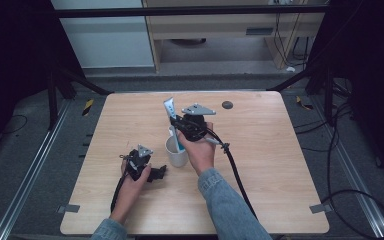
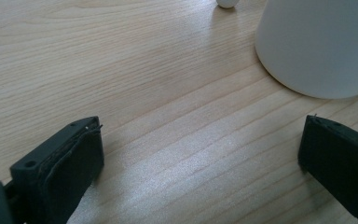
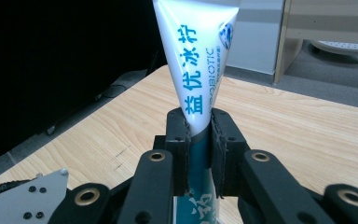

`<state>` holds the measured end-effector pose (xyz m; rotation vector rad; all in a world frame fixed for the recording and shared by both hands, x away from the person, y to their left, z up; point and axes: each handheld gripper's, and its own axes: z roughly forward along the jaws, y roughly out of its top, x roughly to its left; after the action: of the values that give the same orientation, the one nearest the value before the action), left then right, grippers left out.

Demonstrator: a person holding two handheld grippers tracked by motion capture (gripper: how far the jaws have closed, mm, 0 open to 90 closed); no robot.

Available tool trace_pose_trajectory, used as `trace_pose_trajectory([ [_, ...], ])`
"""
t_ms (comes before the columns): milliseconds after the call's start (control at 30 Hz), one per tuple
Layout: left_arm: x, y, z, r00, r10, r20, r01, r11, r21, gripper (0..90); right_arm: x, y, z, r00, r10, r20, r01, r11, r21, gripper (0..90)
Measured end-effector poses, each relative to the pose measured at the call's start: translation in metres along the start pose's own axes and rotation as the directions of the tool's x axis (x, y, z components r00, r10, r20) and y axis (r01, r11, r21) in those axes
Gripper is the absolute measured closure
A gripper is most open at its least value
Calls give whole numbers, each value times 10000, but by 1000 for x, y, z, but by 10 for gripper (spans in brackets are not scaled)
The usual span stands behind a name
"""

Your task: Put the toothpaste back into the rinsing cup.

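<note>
My right gripper [image 1: 180, 125] is shut on a white and blue toothpaste tube [image 1: 170, 111], holding it upright with its flat end up. In the right gripper view the tube [image 3: 196, 70] is pinched between the two black pads [image 3: 179, 140], and my gripper [image 3: 199, 140] grips its lower half. The tube's lower end dips into a white cup [image 1: 176, 152] on the wooden table [image 1: 260, 150]. My left gripper [image 1: 156, 173] rests on the table just left of the cup, open and empty. In the left gripper view the cup [image 2: 317, 46] stands ahead at the right, beyond my gripper [image 2: 200, 158].
A small dark round disc [image 1: 227, 105] lies near the table's far edge. Black cables [image 1: 237, 175] trail from both grippers toward the person. A small white round thing [image 2: 226, 3] lies beyond the cup. Metal frame legs and floor cables surround the table.
</note>
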<state>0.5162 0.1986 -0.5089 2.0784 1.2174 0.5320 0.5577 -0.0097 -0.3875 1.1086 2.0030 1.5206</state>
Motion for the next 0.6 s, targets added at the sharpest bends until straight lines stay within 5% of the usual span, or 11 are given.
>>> trace_pose_trajectory([
  [600,0,0,0,10000,59,5,-59,10000,54,0,-3,-19,0,9999,76,101,-75,9999,-94,788],
])
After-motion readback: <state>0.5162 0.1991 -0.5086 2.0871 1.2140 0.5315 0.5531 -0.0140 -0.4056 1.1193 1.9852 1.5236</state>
